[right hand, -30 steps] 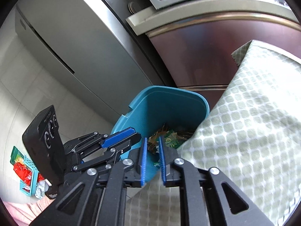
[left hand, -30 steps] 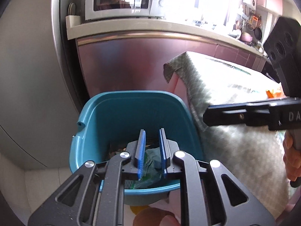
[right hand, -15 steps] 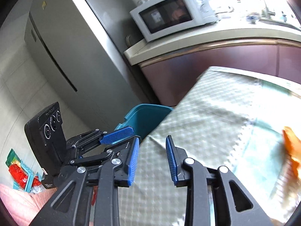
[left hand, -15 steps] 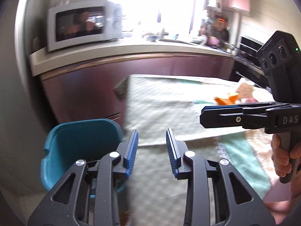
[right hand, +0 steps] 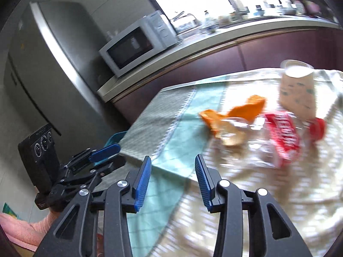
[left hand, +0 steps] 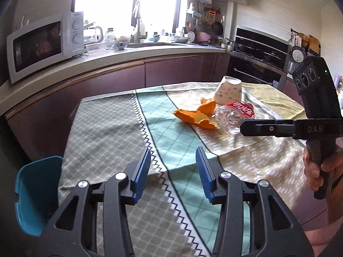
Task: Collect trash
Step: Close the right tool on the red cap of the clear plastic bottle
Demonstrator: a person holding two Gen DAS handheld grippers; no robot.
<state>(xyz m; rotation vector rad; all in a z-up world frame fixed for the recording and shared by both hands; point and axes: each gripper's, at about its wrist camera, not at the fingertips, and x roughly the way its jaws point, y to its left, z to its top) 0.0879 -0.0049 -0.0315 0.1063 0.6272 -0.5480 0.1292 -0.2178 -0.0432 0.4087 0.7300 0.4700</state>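
Ahead, orange peel [left hand: 196,115] beside bottle [left hand: 233,115].

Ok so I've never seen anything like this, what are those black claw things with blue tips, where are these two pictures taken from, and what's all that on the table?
There is no robot here. A person holds a hand-held two-finger gripper in each hand, and each gripper has a wide-angle camera looking forward along its blue-padded fingers.

One picture is from the left gripper, with the right gripper and the hand gripping its handle at the side. The other picture is from the right gripper, with the left one at the lower left.

On the tablecloth lie orange peel, a crushed clear plastic bottle with a red label, and an upside-down paper cup. A blue bin stands beside the table.

Neither gripper holds anything; the jaws of both are opening, with nothing between them.
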